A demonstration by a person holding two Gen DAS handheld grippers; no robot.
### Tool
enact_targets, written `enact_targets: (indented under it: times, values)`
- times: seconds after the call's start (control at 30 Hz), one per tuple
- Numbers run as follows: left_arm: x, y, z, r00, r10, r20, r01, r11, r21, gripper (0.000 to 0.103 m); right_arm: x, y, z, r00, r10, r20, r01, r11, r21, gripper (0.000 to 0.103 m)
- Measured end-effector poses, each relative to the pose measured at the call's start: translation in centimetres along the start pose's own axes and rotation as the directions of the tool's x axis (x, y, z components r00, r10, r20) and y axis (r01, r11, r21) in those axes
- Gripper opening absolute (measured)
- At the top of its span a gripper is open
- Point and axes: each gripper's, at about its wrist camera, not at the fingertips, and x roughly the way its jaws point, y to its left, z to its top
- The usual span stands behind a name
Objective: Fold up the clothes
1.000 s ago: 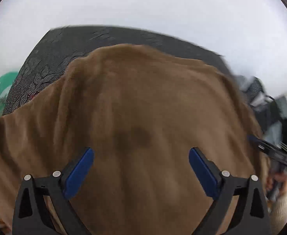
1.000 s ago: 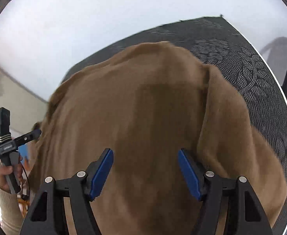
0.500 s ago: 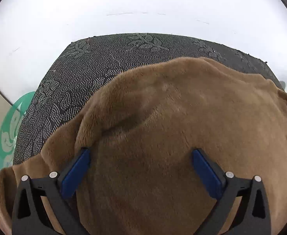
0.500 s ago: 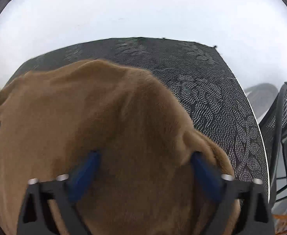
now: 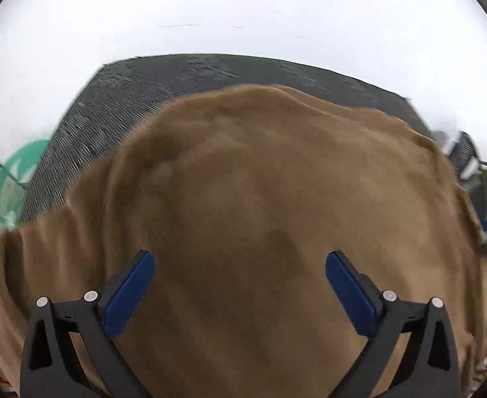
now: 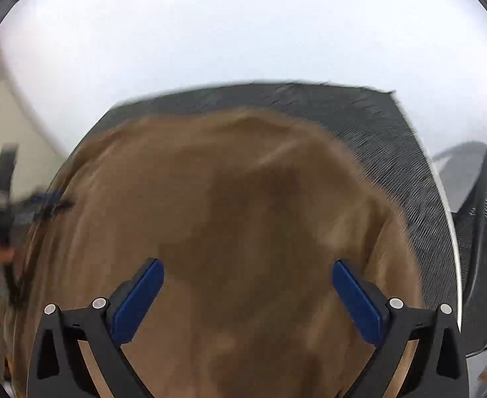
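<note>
Brown fleece garment [image 5: 260,205] is lying spread over the dark patterned desk [image 5: 137,99], filling the lower centre of both views; desk cloth is showing from 10 to 2 o'clock. Left gripper [image 5: 238,285] is hovering above the fabric, jaws spread wide, holding nothing. Right gripper [image 6: 246,293] is doing likewise, jaws wide apart, nothing gripped. In the right view the left gripper is blurring at 9 o'clock. Black mesh chair [image 6: 485,219] is standing at 3 o'clock. Green round mat [image 5: 1,199] is showing at 9 o'clock in the left view.
</note>
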Motion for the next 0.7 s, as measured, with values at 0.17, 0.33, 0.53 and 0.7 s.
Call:
enact_targets:
  times: [0.17, 0.33, 0.53, 0.7]
  values:
    - [-2.2, -3.5, -5.6, 0.998, -0.06, -0.03, 0.062, 0.993, 0.1, 0.103, -1.1, 6.3, -7.4, 0.986, 0.075, -0.151, -0.098, 0.984, -0.151, 0.103]
    - [-1.5, -3.8, -10.0, 0.998, -0.005, -0.062, 0.013, 0.992, 0.129, 0.103, -0.2, 7.8, -12.7, 0.983, -0.002, -0.182, -0.044, 0.967, -0.249, 0.103]
    - [-2.0, -4.0, -11.5, 0.998, 0.055, 0.008, -0.055, 0.986, 0.155, 0.103, -0.4, 8.5, -13.4, 0.991, -0.043, -0.126, 0.01, 0.968, -0.251, 0.103]
    - [-1.8, -4.3, -11.9, 0.995, 0.09, 0.036, -0.094, 0.982, 0.162, 0.103, -0.8, 8.7, -13.7, 0.996, -0.04, -0.078, 0.02, 0.969, -0.245, 0.103]
